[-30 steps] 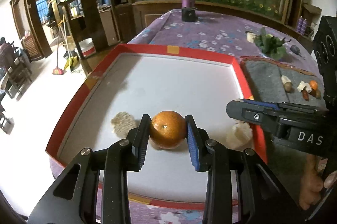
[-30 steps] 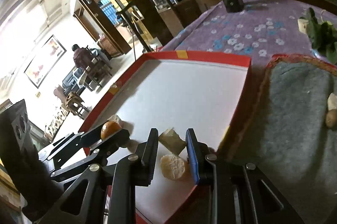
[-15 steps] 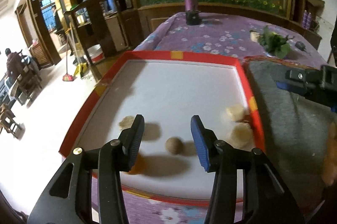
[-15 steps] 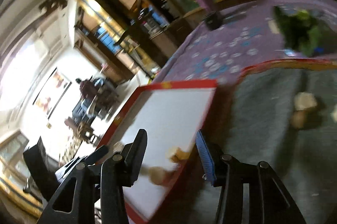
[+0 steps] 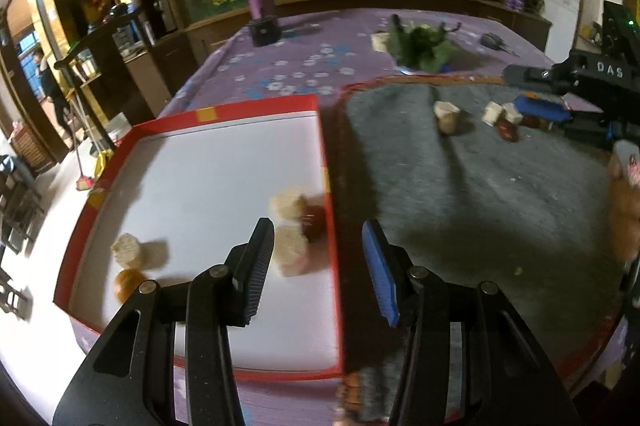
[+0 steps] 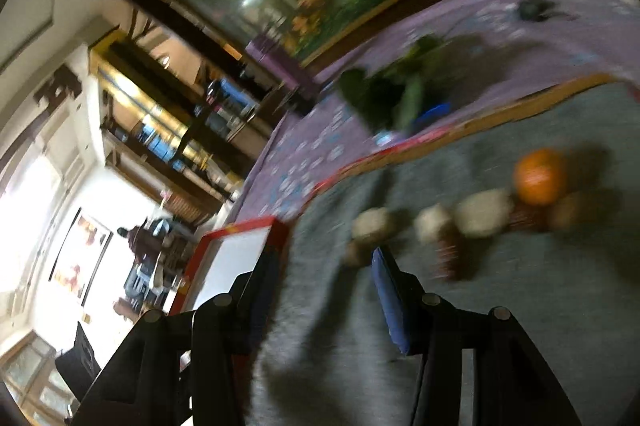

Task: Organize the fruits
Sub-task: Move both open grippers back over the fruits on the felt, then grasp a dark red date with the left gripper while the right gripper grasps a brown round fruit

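Note:
The red-rimmed white tray [image 5: 208, 161] holds an orange [image 5: 127, 284] at its near left corner, a pale fruit piece [image 5: 127, 250] beside it, two more pale pieces [image 5: 288, 206] and a dark red one [image 5: 313, 222] by its right rim. My left gripper [image 5: 318, 260] is open and empty above the tray's right rim. My right gripper [image 6: 326, 276] is open and empty over the grey mat [image 6: 500, 326], short of a blurred row of pale pieces [image 6: 482, 214] and an orange [image 6: 540, 177]. The right gripper also shows in the left wrist view [image 5: 568, 97].
A purple flowered cloth [image 5: 296, 65] covers the table. Green leaves [image 5: 420, 43] and a purple bottle on a black base [image 5: 260, 5] stand at the back. The table edge drops to the floor on the left.
My left gripper let go of the orange in the tray and swung right and back. My right gripper left its pale piece in the tray and swung over to the grey mat.

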Demonstrator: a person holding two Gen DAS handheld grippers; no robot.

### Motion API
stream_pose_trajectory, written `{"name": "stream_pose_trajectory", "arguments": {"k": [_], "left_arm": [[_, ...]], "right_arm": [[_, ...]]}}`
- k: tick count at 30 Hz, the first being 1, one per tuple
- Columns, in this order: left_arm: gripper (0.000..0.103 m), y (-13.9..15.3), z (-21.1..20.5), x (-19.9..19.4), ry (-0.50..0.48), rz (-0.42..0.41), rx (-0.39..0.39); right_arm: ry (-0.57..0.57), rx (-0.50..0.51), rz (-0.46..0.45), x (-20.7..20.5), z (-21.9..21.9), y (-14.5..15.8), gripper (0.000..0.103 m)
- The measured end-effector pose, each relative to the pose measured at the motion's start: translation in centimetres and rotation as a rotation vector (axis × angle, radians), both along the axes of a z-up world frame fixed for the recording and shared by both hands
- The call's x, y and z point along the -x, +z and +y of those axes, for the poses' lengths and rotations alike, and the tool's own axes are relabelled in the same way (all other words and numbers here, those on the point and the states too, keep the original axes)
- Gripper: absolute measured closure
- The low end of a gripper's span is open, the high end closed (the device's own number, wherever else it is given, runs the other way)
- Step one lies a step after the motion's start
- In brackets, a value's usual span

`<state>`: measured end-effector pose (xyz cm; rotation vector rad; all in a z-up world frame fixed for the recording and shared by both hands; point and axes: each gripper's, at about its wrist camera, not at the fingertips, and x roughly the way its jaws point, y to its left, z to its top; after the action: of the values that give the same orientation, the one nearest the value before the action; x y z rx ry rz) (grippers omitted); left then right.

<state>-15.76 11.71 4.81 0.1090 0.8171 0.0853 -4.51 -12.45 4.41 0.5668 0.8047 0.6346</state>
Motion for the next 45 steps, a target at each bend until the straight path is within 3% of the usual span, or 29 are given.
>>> {"name": "stream_pose_trajectory", "arguments": {"k": [5,8,15,20,23,25,33,45], "left_arm": [[0.057,-0.4,-2.2,-0.6,-0.054,0.033,0.007],[0.057,-0.1,-3.9,-0.9,-0.098,0.036,0.01],[0.057,0.8,-7.1,-1.8,-0.195,0.049,0.048],[0.057,0.9,-9.1,-3.0,-0.236,0.063,0.043],[0.057,0.5,-10.1,-4.3,-0.258,0.084,0.061],[0.057,0.1,-11.0,-5.3,-0.268,0.101,0.07],[0.058,-1.0,-14.1,-9.5,-0.273,0.175,0.183],[0.059,-3.0,-16.2,-13.8,-0.204,0.192,0.149]], "right_arm": [[-0.142,0.03,0.038,-0.4,-6.9,-0.3,0.056],[-0.186,0.113,0.092,-1.1,-9.3,-0.7,0.056],[-0.134,0.248,0.162,-3.3,-8.3,-2.5,0.07],[-0.145,0.324,0.109,-4.1,-7.5,-2.9,0.08],[-0.122,0.486,0.009,-4.0,-5.7,-2.8,0.08],[-0.114,0.528,-0.014,-3.8,-5.0,-3.0,0.08],[-0.208,0.31,0.094,-4.4,-9.4,-3.3,0.08],[-0.219,0.258,0.12,-4.3,-10.0,-3.6,0.08]]}}
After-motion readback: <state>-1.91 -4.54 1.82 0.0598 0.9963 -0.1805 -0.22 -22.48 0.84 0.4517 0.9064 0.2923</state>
